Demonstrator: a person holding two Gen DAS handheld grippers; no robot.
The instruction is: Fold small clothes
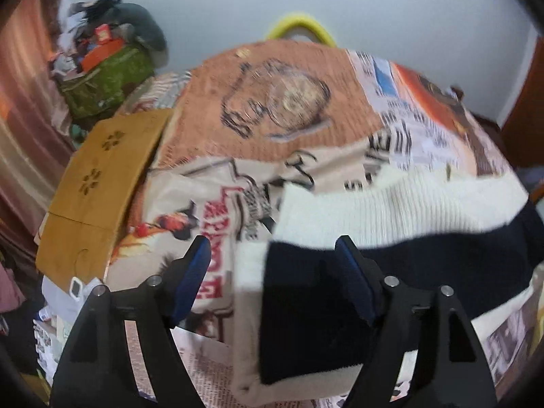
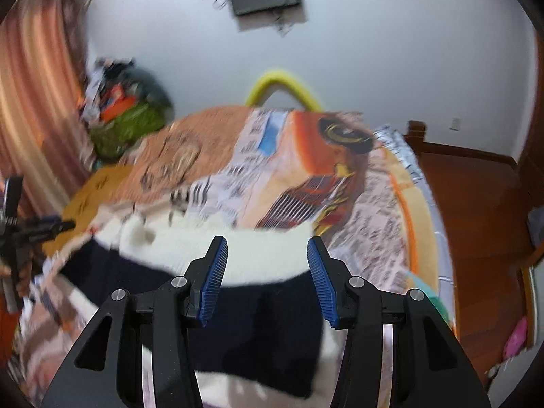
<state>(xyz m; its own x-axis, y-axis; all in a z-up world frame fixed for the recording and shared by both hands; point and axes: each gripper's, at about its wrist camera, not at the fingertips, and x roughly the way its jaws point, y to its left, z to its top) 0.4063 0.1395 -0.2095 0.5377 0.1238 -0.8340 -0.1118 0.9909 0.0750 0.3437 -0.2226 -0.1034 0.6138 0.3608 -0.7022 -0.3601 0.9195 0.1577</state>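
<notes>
A small knitted garment, ribbed cream at its far band and dark navy nearer the cameras, lies on a bed covered with a printed sheet (newsprint text, an orange panel, a sketched face). The knit looks soft and thick; the sheet is thin and flat. Both views are blurred, so finer weave cannot be made out.

The left gripper has its blue ribbed fingers spread wide, holding nothing; the navy part lies between and just beyond them, nearer the right finger, with a navy flap running down toward the camera over a cream layer. The right gripper also has its fingers wide apart and empty, with the navy band and the cream band showing in the gap; whether the tips touch the cloth cannot be told.

The garment's long axis runs across both views, left to right, the cream edge pointing away toward the wall.

A tan cardboard sheet lies at the bed's left edge, a yellow curved tube shows behind the bed, and a heaped green bag sits by the curtain.
</notes>
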